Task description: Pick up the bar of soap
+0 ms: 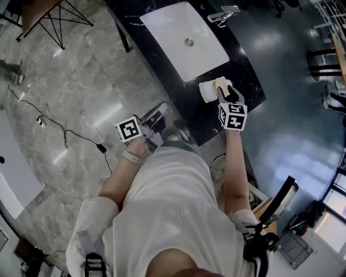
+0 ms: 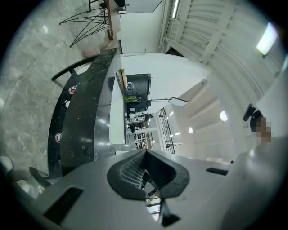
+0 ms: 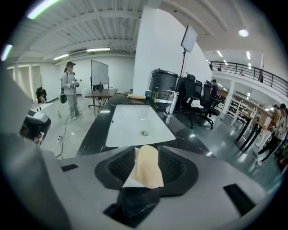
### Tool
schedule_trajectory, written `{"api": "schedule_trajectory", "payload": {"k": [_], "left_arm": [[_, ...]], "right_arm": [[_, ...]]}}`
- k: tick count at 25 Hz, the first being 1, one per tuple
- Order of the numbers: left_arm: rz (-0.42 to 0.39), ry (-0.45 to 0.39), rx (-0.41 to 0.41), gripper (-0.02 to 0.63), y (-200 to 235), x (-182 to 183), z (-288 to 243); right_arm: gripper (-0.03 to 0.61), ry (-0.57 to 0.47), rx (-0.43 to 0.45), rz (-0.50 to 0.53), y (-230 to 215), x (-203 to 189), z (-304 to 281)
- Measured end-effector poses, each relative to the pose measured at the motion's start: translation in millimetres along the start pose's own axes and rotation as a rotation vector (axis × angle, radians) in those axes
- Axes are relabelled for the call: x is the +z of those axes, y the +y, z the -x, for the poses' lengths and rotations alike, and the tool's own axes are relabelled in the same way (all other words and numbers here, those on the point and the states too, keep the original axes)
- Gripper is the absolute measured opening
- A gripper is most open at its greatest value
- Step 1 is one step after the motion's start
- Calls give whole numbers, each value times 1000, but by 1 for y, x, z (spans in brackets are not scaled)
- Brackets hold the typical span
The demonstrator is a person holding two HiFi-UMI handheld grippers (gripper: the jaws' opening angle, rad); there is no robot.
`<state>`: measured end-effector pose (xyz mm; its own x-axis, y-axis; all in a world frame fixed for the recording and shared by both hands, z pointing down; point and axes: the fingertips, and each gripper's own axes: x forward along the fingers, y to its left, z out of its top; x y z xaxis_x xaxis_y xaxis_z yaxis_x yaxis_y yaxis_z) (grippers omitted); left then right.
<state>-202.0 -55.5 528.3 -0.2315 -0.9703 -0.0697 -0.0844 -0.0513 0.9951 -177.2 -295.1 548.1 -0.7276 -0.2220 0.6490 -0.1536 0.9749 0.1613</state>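
Observation:
The bar of soap [image 1: 220, 83] is pale cream and stands on edge between the jaws of my right gripper [image 1: 223, 90], which is shut on it over the right end of the black counter [image 1: 250, 81]. In the right gripper view the soap [image 3: 149, 167] fills the gap between the black pads, with a white soap holder [image 3: 129, 181] just under it. That holder [image 1: 206, 92] lies on the counter to the soap's left. My left gripper [image 1: 159, 114] hangs by the counter's front edge, jaws together and holding nothing; its view shows the tips [image 2: 145, 153] meeting.
A white sink basin [image 1: 184, 38] is set in the counter beyond the soap, with a chrome faucet [image 1: 223, 16] behind it. Cables lie on the marble floor [image 1: 65, 135] to the left. A person [image 3: 71, 90] stands far off in the room.

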Motion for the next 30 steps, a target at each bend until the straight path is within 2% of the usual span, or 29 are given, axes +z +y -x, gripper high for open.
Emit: {"api": "schedule_trajectory", "payload": {"k": [6,10,17,23,27,30], "left_arm": [[7,-33,7,6,2,3,8],[6,-50,10,6,2,5,10],[16,-63,11,6,5,7,11],[19,-54,13,6,5,4,7],[12,-50,9,6,2,3,8],[7,-52,5,6,0,4,9]], "right_arm": [[176,113,51,130,9,-7,-21],[190,162,47,218,10,-9,-29],[190,244,80,228,4,-15,-44],[190,322,109,149,3,-18,-47],[186,382,70,218,7,-19,-44],[158,410,39,267,8,-18,-43]]}}
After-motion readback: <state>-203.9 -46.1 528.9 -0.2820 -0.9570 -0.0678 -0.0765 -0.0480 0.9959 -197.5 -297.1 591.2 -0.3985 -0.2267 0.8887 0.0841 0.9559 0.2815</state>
